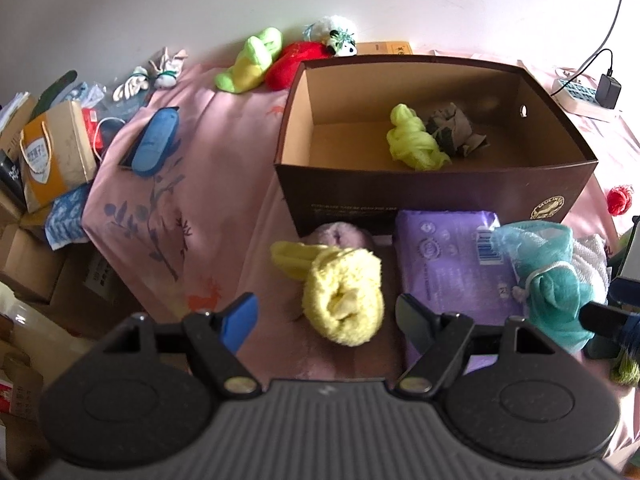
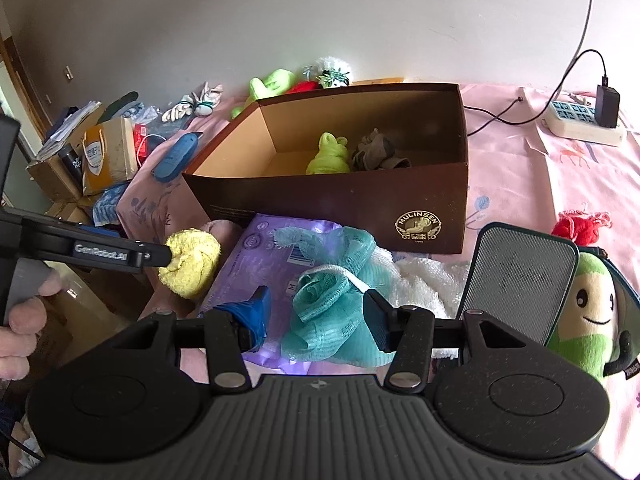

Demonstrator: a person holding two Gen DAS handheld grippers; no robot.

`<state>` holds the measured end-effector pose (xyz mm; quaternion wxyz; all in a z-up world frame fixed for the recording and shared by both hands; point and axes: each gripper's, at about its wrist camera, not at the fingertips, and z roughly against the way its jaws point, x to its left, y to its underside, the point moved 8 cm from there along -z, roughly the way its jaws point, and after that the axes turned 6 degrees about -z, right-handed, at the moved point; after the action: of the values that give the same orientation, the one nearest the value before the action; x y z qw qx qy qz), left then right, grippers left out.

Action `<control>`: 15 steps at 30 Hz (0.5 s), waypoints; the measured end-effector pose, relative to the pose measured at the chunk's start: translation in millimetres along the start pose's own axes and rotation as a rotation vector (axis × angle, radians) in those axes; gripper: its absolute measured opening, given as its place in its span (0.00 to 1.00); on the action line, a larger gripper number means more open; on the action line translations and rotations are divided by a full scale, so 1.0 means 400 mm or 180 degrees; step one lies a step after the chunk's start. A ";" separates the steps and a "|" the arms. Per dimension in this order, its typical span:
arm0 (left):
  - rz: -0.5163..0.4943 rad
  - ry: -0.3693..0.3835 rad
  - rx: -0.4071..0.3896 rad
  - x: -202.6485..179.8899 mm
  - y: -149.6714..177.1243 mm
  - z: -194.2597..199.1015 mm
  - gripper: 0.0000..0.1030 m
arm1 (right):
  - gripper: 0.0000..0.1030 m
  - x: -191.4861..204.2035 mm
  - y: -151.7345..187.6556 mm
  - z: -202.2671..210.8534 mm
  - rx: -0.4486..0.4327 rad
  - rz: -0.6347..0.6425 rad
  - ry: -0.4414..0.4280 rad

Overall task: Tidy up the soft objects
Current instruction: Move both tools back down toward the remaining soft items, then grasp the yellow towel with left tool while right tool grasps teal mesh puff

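A brown cardboard box [image 1: 436, 188] [image 2: 332, 204] stands open on the pink bedspread. Inside lie a lime green cloth [image 1: 414, 144] [image 2: 328, 156] and a grey sock bundle [image 1: 456, 130] [image 2: 376, 152]. My left gripper [image 1: 326, 314] is open around a rolled yellow fluffy sock [image 1: 344, 296] [image 2: 192, 262], in front of the box. My right gripper [image 2: 316, 314] is open with a teal mesh bath sponge [image 2: 332, 300] [image 1: 552, 280] between its fingers. The sponge lies on a purple pack [image 1: 444, 256] [image 2: 260, 256].
Green and red plush toys [image 1: 256, 62] and a white fluffy toy [image 1: 340, 34] lie behind the box. A blue case [image 1: 154, 142], a green smiling plush [image 2: 592, 320], a red yarn ball [image 2: 580, 228], a white towel [image 2: 424, 280], a power strip [image 2: 580, 124] and floor boxes [image 1: 52, 156] surround.
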<state>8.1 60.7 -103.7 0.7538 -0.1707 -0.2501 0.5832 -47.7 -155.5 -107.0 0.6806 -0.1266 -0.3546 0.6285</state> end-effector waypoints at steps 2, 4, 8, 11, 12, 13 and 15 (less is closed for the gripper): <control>0.0021 0.0053 -0.0026 0.018 0.009 0.000 0.76 | 0.34 -0.002 0.001 0.002 -0.0006 -0.0016 0.0031; 0.0038 0.0133 -0.0040 0.035 0.021 -0.001 0.77 | 0.34 -0.004 0.003 0.003 -0.0010 -0.0032 0.0070; 0.0082 0.0342 -0.0061 0.067 0.050 -0.007 0.77 | 0.34 -0.011 0.005 0.006 -0.0022 -0.0080 0.0157; 0.0100 0.0488 -0.0056 0.078 0.066 -0.018 0.78 | 0.34 -0.013 0.009 0.006 -0.0021 -0.0130 0.0206; 0.0112 0.0543 -0.0060 0.078 0.068 -0.022 0.79 | 0.34 -0.014 0.009 0.003 -0.0014 -0.0148 0.0215; 0.0123 0.0617 -0.0078 0.077 0.069 -0.025 0.81 | 0.34 -0.015 0.010 0.000 -0.0003 -0.0169 0.0229; 0.0133 0.0756 -0.0115 0.071 0.067 -0.034 0.89 | 0.34 -0.013 0.015 -0.007 0.0025 -0.0204 0.0255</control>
<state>0.0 95.7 -124.4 0.7625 -0.2573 -0.1658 0.5699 -50.1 -158.6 -114.4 0.7146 -0.1376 -0.3285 0.6021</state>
